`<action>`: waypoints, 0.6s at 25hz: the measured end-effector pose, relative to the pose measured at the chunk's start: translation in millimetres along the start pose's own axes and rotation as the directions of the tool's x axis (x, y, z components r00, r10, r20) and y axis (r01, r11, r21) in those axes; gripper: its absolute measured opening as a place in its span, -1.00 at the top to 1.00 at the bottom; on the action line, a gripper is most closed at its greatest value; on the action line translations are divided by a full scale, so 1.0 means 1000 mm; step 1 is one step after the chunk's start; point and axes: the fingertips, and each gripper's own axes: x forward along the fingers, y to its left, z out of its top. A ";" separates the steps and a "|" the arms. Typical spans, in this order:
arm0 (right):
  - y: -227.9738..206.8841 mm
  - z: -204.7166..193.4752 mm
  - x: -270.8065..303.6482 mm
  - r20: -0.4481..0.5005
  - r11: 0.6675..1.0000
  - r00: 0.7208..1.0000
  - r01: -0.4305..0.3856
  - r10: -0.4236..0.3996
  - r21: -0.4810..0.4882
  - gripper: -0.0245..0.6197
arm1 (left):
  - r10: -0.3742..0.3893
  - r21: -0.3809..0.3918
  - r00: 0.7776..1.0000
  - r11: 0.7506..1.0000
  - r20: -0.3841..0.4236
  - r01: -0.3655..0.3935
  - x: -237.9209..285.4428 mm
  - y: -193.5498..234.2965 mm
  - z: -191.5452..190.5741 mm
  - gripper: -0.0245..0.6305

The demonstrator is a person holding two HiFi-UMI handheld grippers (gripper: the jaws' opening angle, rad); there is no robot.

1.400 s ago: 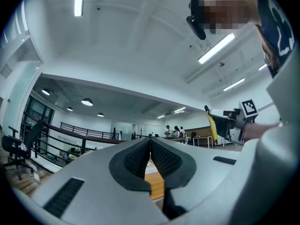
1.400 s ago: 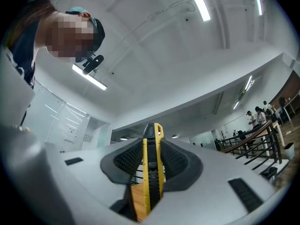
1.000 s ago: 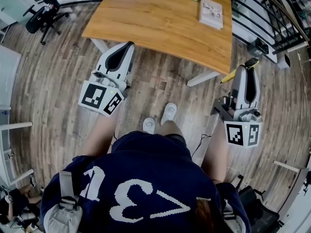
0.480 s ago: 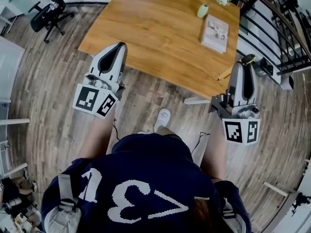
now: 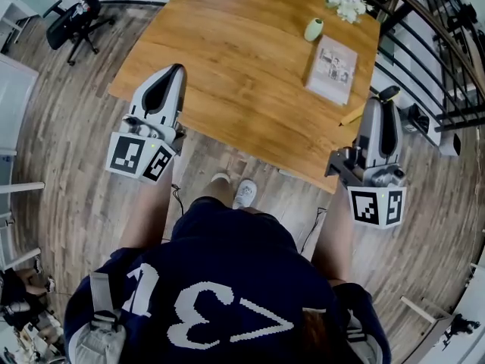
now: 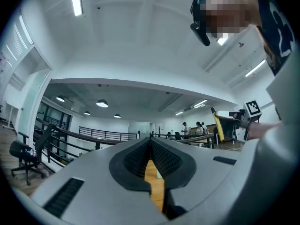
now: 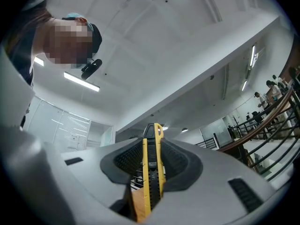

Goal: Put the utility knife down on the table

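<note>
A yellow and black utility knife (image 7: pixel 151 172) stands lengthwise between the jaws of my right gripper (image 7: pixel 152 137), which is shut on it. In the head view that right gripper (image 5: pixel 387 101) hangs just past the right edge of the wooden table (image 5: pixel 242 51), with the utility knife (image 5: pixel 352 115) poking out toward the tabletop. My left gripper (image 5: pixel 175 70) is shut with nothing in it, and its tip lies over the table's near left edge. Through its jaws in the left gripper view I see a strip of table (image 6: pixel 154 184).
A book (image 5: pixel 331 59), a small green object (image 5: pixel 313 29) and white flowers (image 5: pixel 345 4) sit at the table's far right. A black railing (image 5: pixel 424 44) runs right of the table. An office chair (image 5: pixel 72 17) stands far left. The person's shoes (image 5: pixel 242 192) are by the table's near edge.
The person has stepped closer to the table. Both grippers have come nearer to it: the left one now overlaps the near edge, and the right one has held the knife throughout.
</note>
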 end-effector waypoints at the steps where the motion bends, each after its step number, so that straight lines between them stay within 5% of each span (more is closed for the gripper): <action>1: -0.006 -0.005 0.005 -0.006 1.000 1.000 0.005 -0.005 0.004 0.54 | -0.005 0.000 1.000 1.000 -0.005 0.005 0.009 0.001 -0.003 0.87; 7: -0.028 -0.022 0.045 -0.019 0.999 0.999 0.049 -0.050 -0.017 0.54 | -0.045 0.122 0.999 0.991 -0.018 0.046 0.073 0.020 -0.012 0.87; 15: -0.047 -0.031 0.122 0.022 0.989 0.995 0.102 -0.100 -0.106 0.54 | -0.167 0.137 0.986 0.977 0.021 0.163 0.168 0.061 -0.013 0.87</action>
